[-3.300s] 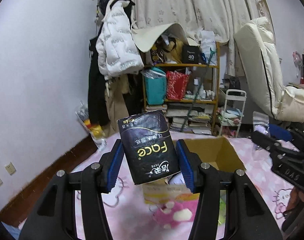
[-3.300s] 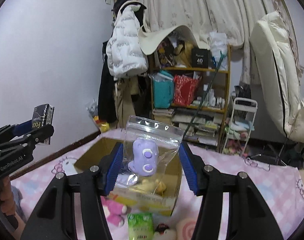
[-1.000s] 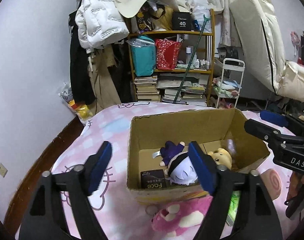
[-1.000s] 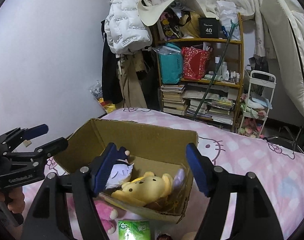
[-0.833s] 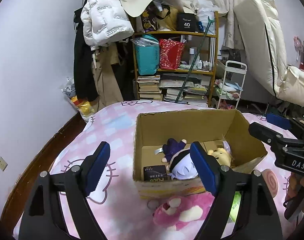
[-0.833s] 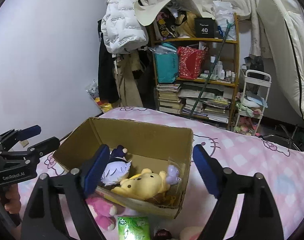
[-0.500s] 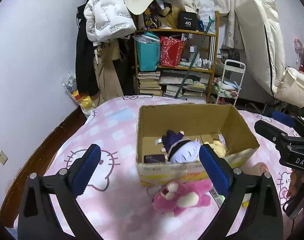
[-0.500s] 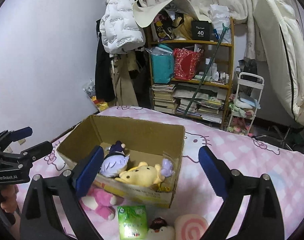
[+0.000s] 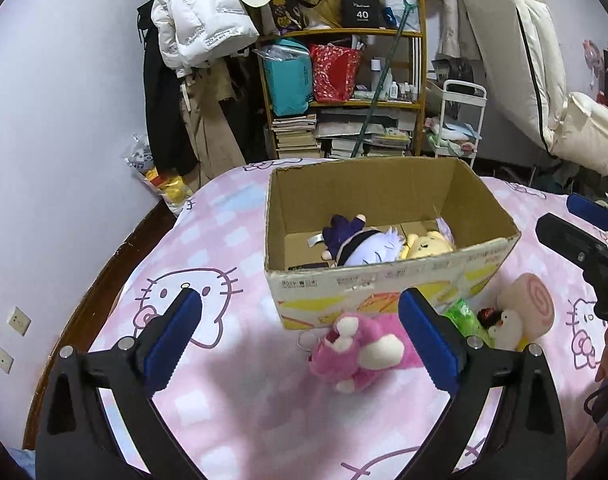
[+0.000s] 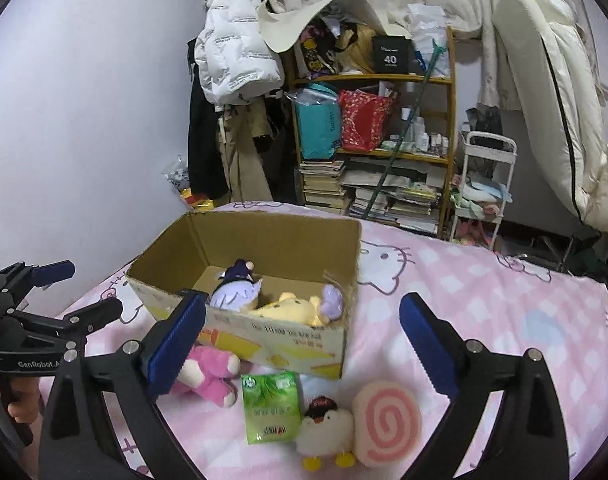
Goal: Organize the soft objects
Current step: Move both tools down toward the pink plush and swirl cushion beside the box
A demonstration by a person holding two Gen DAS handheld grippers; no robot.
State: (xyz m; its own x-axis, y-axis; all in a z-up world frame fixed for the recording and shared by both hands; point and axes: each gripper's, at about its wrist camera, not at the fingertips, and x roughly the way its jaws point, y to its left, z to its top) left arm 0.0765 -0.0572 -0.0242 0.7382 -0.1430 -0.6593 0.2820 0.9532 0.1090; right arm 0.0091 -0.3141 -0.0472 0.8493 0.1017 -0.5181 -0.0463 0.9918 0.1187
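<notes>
Both tongs wide, nothing between the pads. Left gripper (image 9: 299, 332) has just been opening and now holds its spread; right gripper (image 10: 304, 336) likewise has just been spreading apart. Both hang over the pink bedspread (image 9: 231, 240), short of the cardboard box (image 9: 384, 280).

Counts:
- 1 box, open top.
- In the box, 4 items that I can make out: purple-haired doll (image 9: 364, 244), yellow bear plush (image 10: 287, 306), small purple toy in a clear bag (image 10: 332, 300), dark pack (image 9: 308, 266).
- Outside, along the box's near side, 4 items: pink bear plush (image 9: 360, 350), green tissue pack (image 10: 269, 408), penguin plush (image 10: 324, 428), pink swirl roll cushion (image 10: 386, 418).

Hidden or unclear:
- Dark pack shows only as an edge behind the box's front wall.
- Yellow bear half covered by the doll and the box wall.
- Left view: green pack and penguin are partly behind the right-hand finger (image 9: 432, 340).
- Right view: pink bear partly behind the left-hand finger (image 10: 175, 336).
- The other gripper is cut off at the frame edge in each view.
</notes>
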